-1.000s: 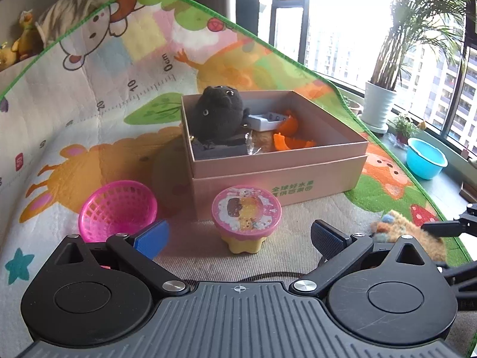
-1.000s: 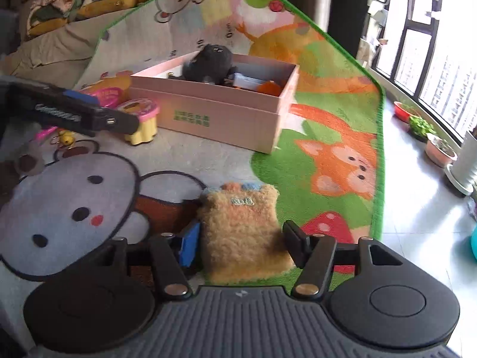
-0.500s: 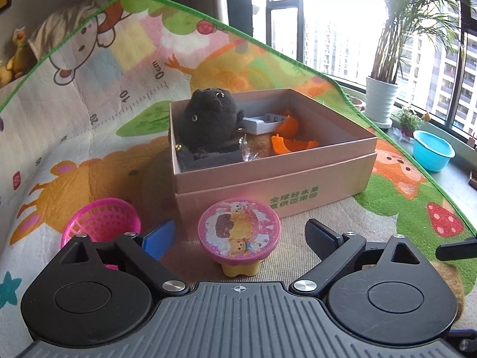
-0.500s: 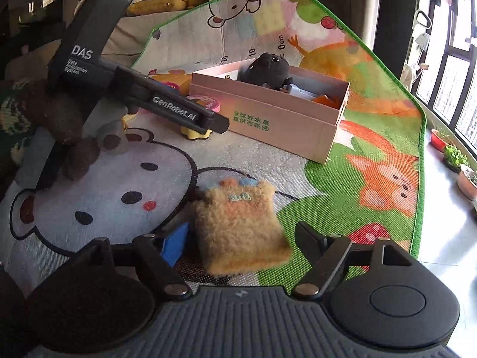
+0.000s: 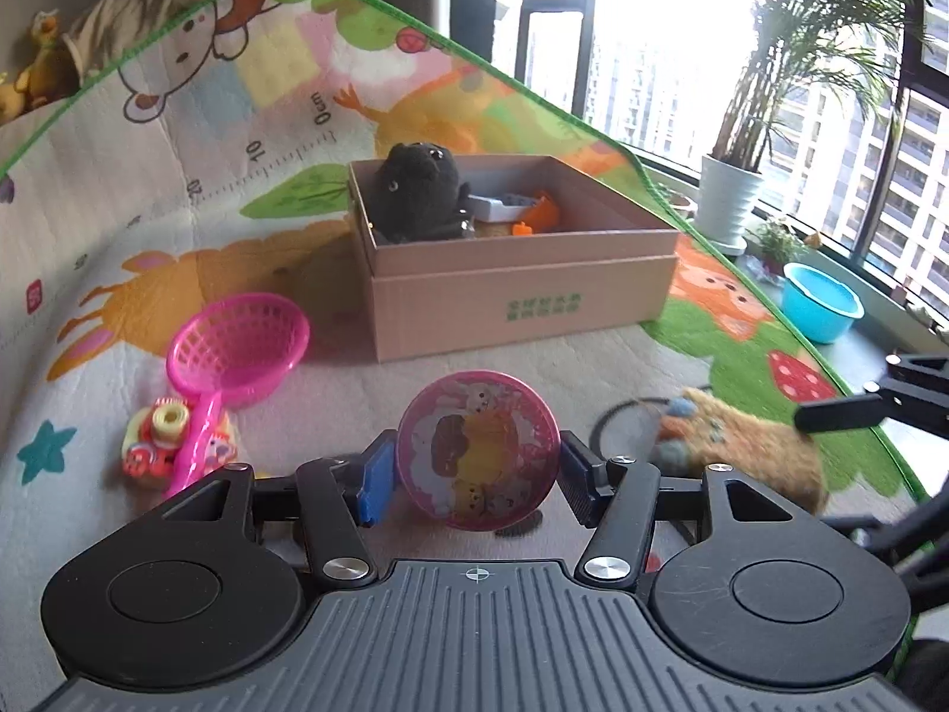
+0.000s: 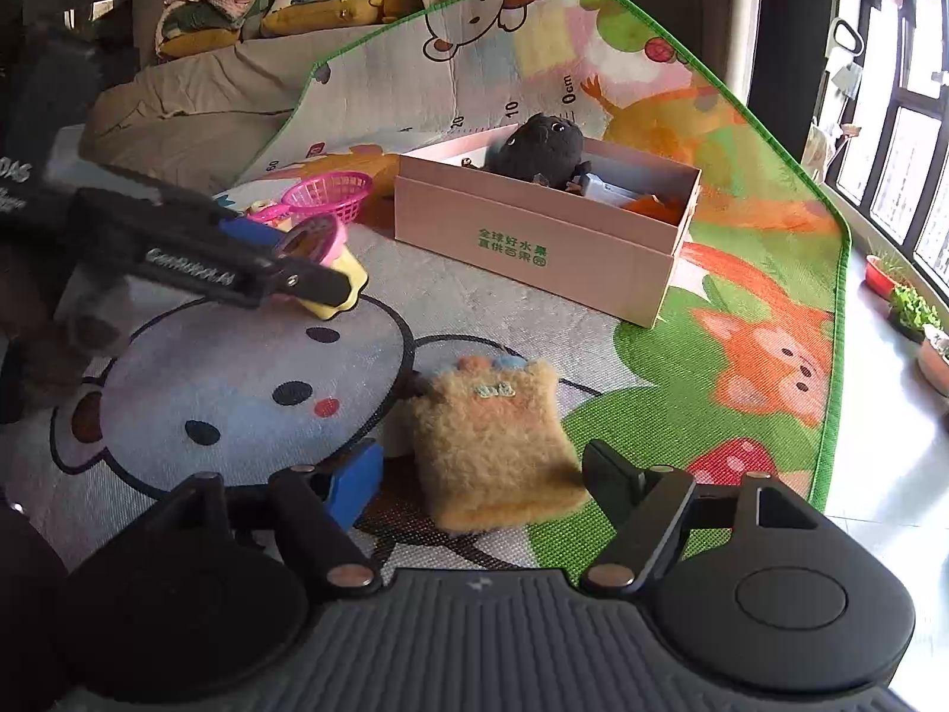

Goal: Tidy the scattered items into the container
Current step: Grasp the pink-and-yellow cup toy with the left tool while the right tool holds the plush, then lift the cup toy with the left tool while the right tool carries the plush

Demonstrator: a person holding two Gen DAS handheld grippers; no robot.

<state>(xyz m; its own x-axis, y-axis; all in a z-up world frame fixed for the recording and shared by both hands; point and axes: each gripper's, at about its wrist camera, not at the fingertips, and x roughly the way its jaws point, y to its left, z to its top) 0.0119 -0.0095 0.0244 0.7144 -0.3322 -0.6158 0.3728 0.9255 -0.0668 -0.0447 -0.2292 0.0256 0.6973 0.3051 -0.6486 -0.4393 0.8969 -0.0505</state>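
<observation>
Left tool closing on pink-lid cup, pads looking pressed on both sides of lid; cup seeming tilted, lifted off mat in right view, yellow base showing under finger. Right tool hanging over fuzzy pouch, jaws narrowing, pouch lying flat on mat between fingers, gap on both sides, not gripped. Box sitting further back on mat, black plush plus orange bits inside. Pink basket and small toy lying left of cup.
</observation>
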